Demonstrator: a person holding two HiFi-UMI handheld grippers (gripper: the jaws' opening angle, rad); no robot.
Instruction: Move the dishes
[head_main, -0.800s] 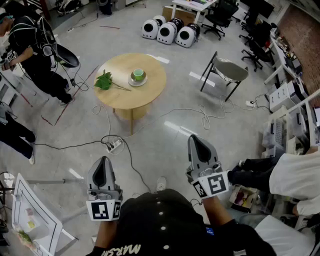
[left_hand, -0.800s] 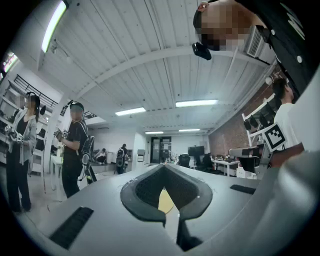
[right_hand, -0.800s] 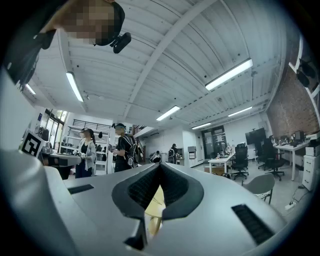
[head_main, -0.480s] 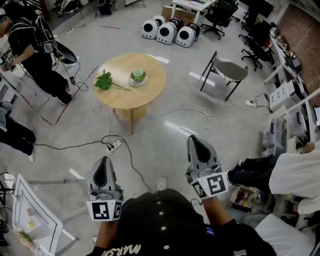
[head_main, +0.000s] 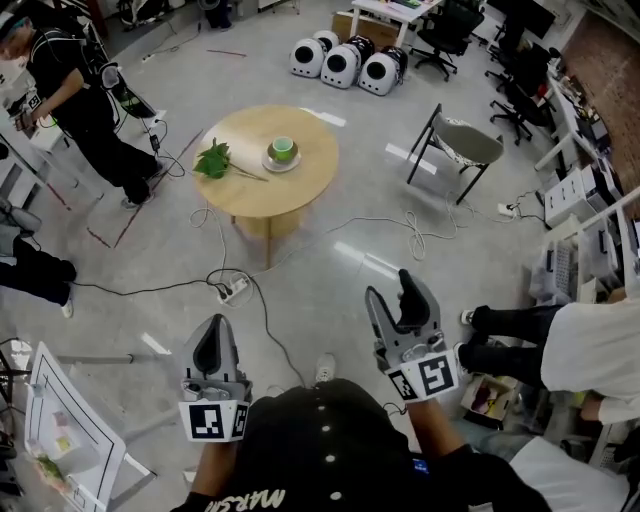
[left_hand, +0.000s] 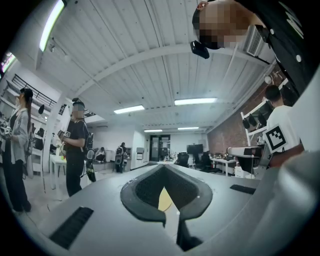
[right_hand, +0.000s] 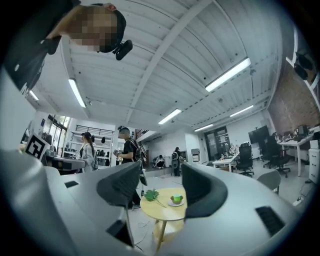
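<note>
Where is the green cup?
In the head view, the green cup sits on a saucer on the round table, just right of the leafy sprig.

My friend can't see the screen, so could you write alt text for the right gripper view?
The right gripper, jaws apart and empty, frames a round wooden table some way off, with a green cup on a saucer and a leafy sprig on it. Beyond it, people stand in a big office under strip lights.
</note>
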